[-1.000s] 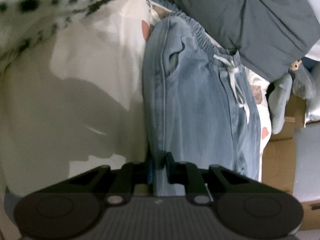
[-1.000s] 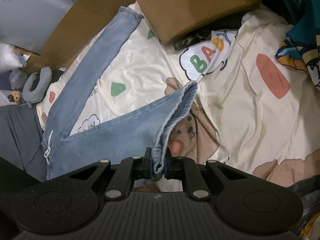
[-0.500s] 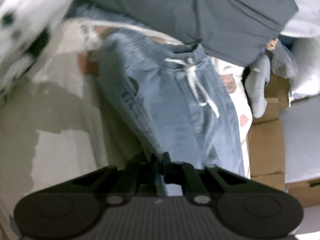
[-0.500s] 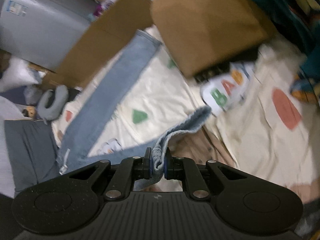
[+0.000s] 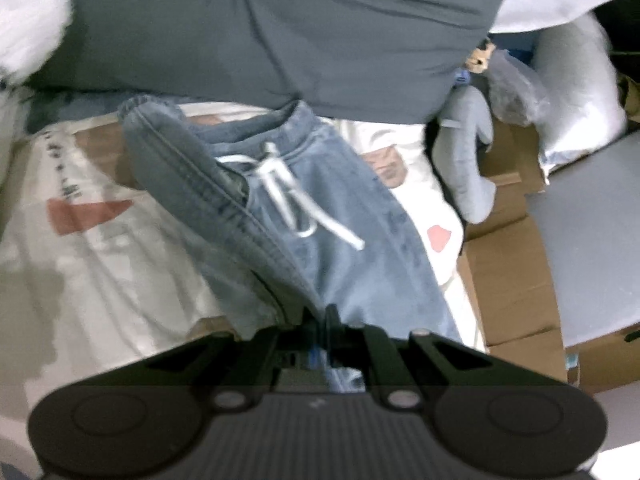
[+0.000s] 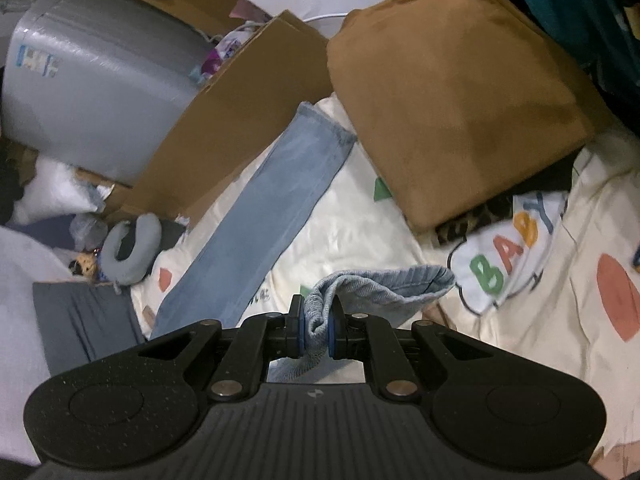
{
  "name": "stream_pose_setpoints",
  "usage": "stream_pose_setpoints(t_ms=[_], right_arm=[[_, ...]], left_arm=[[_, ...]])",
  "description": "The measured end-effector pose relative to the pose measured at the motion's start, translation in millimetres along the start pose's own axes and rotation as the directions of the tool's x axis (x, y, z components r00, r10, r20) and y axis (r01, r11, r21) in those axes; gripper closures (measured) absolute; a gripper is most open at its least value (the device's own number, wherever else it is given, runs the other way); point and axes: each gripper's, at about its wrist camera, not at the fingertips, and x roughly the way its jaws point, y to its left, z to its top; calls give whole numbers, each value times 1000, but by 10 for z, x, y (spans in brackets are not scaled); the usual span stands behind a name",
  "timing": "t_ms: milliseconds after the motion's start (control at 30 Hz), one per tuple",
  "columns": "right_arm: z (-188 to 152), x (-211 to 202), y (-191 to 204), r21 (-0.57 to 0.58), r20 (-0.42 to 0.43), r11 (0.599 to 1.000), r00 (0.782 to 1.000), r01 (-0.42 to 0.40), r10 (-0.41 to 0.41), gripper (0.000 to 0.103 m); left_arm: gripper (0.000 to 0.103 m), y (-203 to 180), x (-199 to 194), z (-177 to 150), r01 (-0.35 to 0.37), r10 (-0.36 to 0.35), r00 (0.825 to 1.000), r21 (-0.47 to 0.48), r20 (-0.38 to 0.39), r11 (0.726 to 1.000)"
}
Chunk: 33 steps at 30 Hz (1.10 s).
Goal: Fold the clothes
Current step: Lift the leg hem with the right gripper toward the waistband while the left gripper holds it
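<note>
On the cartoon-print sheet (image 6: pixel 360 224), both claws, left (image 5: pixel 320 316) apparently, right (image 6: pixel 316 320), pinch the jeans (image 6: pixel 256 232).

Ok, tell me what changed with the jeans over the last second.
The right tongs lifted the hem of one leg of the jeans off the sheet and swung it toward the other leg, which lies flat. The left tongs pulled the side seam up, bunching the denim below the waistband. Both tongs stayed shut on the jeans; the brown cushion did not move.
</note>
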Motion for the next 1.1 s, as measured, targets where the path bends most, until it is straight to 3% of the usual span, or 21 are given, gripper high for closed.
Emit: stream_pose_setpoints(t_ms=[433,1100], right_arm=[[695,636,331,-37,63,999,997,37,-35,94],[1718,1996,648,-35,107,991,986,130,-125,94]], left_arm=[[99,-692,589,252,25,-25,1000,73,-3,997],[99,-1221,1588,440,16,-15,1000,154,-6,988]])
